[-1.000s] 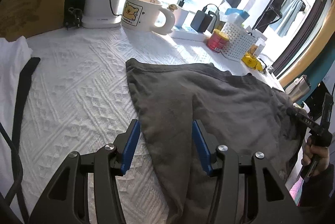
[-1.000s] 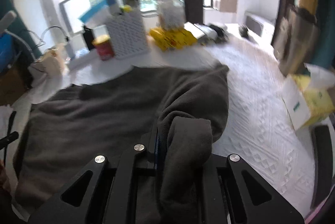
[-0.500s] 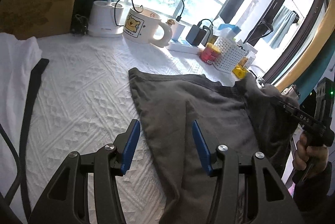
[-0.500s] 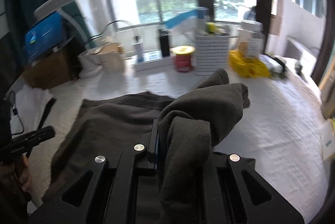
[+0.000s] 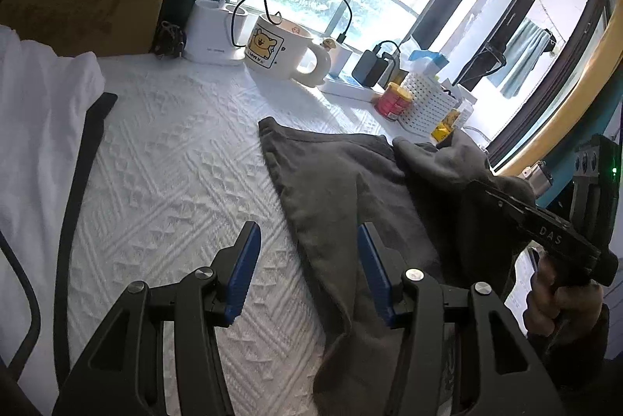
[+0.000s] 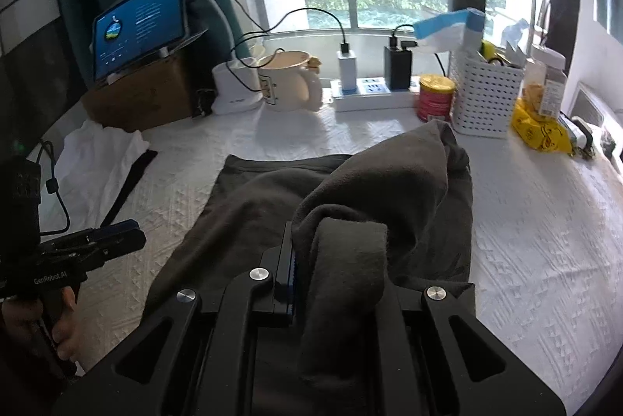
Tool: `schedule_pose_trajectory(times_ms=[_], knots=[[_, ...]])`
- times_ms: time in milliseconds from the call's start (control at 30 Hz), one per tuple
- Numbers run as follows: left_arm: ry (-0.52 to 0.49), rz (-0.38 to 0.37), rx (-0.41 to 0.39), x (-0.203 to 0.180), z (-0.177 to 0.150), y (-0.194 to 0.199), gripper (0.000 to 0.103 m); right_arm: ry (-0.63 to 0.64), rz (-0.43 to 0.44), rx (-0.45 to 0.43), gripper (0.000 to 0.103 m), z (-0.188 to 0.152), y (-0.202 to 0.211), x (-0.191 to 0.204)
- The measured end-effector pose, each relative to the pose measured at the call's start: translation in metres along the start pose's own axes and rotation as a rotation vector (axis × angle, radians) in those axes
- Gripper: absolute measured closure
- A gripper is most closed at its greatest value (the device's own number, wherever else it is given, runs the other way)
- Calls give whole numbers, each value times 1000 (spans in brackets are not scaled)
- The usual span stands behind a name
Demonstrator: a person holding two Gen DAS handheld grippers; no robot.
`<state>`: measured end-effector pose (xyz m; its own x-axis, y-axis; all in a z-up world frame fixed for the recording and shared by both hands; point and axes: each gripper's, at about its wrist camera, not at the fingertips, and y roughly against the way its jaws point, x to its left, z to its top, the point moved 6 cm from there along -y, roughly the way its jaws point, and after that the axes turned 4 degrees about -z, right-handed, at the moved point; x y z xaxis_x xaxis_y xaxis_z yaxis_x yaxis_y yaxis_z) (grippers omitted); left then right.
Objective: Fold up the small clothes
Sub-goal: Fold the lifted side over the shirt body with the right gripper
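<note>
A: The dark grey, soft knit garment [image 6: 272, 206] lies spread across the middle of the desk's white textured cloth [image 5: 163, 159], its far hem toward the window edge. One end is bunched and lifted in the right gripper [image 6: 311, 272], whose jaws are clamped together on a thick wad of it.

B: And the left gripper [image 5: 305, 260]?

A: Jaws apart, nothing between them, hovering over the garment's left edge near the desk's front.

B: How would you expect it to handle?

A: Light and limp, I'd judge. It droops in heavy folds off the raised end, so it won't hold a crease alone. It looks fleecy rather than slick, so a pinch should hold.

B: Where to grip?

A: The free left edge or near corner under the open jaws, so both ends travel together. Whether that is a hem or a doubled layer I can't quite tell.

B: Anything close by?

A: A white cloth [image 6: 97, 163] with a black strap [image 5: 81, 159] at the left edge; a cream cartoon mug [image 5: 282, 52] and white perforated basket [image 6: 486, 100] along the window edge, well apart.
</note>
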<state>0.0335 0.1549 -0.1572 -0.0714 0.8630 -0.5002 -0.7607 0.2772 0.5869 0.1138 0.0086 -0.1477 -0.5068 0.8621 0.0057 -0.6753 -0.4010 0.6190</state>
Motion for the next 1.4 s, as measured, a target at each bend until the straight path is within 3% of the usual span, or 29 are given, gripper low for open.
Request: schedule_pose_trajectory(times_ms=[467,667,767,833,1000,1400], knots=[[6,2,-1,1,-7,4,51,191,59,177,87,-41,-31,66],[11,16,-12,3,-8,10,50,199,114,185,71,-50,-22,80],[9,19,-25,1,-9,15,41,212,142,174,68,-51,-12,89],[9,21,-36,0,-9,18,41,221,170,167,66,-53,-5,97],[7,31,-50,-3,-9,26,41,273,238,175,46,-67,7,123],[-33,93,-86,-8,2,50,41,365,326,109,45,-92,53,156]])
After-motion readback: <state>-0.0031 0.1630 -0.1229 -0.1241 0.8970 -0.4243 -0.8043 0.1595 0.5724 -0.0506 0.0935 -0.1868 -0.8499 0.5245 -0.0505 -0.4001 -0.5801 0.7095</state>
